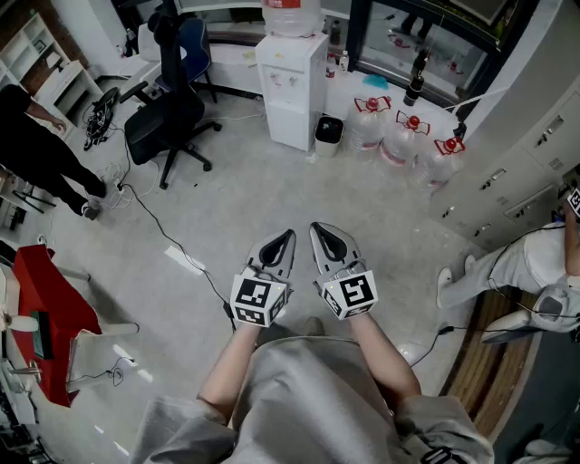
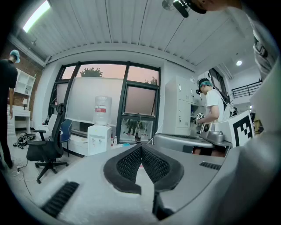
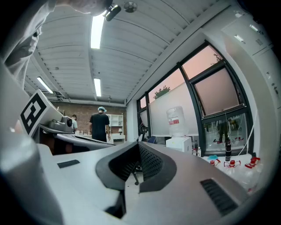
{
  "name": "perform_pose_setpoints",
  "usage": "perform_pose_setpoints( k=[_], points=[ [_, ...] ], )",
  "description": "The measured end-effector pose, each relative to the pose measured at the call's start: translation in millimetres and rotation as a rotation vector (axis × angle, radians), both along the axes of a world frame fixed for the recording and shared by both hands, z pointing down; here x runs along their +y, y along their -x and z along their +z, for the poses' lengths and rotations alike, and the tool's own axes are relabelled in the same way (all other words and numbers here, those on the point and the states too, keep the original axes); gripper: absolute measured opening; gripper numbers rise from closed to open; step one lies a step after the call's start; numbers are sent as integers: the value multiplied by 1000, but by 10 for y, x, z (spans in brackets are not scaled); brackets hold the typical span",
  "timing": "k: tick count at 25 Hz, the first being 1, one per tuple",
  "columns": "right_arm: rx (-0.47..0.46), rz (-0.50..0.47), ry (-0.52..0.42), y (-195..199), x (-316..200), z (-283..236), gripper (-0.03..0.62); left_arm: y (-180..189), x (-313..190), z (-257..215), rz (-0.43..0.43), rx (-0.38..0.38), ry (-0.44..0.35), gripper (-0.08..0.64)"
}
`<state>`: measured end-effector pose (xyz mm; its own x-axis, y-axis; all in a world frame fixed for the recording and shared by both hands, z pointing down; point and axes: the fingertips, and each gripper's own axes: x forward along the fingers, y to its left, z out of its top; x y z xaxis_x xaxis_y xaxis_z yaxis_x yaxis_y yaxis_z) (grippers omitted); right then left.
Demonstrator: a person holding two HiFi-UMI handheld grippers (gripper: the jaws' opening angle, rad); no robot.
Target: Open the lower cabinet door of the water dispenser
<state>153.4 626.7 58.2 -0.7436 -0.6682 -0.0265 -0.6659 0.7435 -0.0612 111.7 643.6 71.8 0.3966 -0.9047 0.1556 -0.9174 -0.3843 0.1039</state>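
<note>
Head view: grippers [image 1: 289,235] [image 1: 317,227] abreast, tips forward

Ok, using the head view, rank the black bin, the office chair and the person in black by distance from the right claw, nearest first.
1. Black bin, straight ahead of the right claw, beside the water dispenser.
2. Office chair, ahead and left.
3. Person in black, far left.

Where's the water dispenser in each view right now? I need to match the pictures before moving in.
Head view: the water dispenser stands at top centre, against the far wall.
Left gripper view: left of centre, in front of the windows.
Right gripper view: just right of centre, small and far off.
Shared landmark: the big bottle on top of it, seen in all three.
</note>
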Motion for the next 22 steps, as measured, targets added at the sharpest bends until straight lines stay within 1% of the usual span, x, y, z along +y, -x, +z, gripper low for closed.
perform_pose_setpoints(
  k=[5,10,14,19,22],
  points=[
    [-24,-12,-26,-220,-13,-74,9,-212,-64,-66,-45,10,-23,8],
    [-36,-8,-16,-389,11,-59,9,-368,-30,-98,-53,4,-31,8],
    [-39,-16,-17,-403,58,-69,9,-380,-3,-127,-72,-7,-36,8],
    [-77,14,-3,-451,52,-34,11,-421,-3,-73,-57,-15,-23,8],
    [-60,12,6,-379,20,26,10,-375,-53,-30,-49,-15,-15,8]
  ],
)
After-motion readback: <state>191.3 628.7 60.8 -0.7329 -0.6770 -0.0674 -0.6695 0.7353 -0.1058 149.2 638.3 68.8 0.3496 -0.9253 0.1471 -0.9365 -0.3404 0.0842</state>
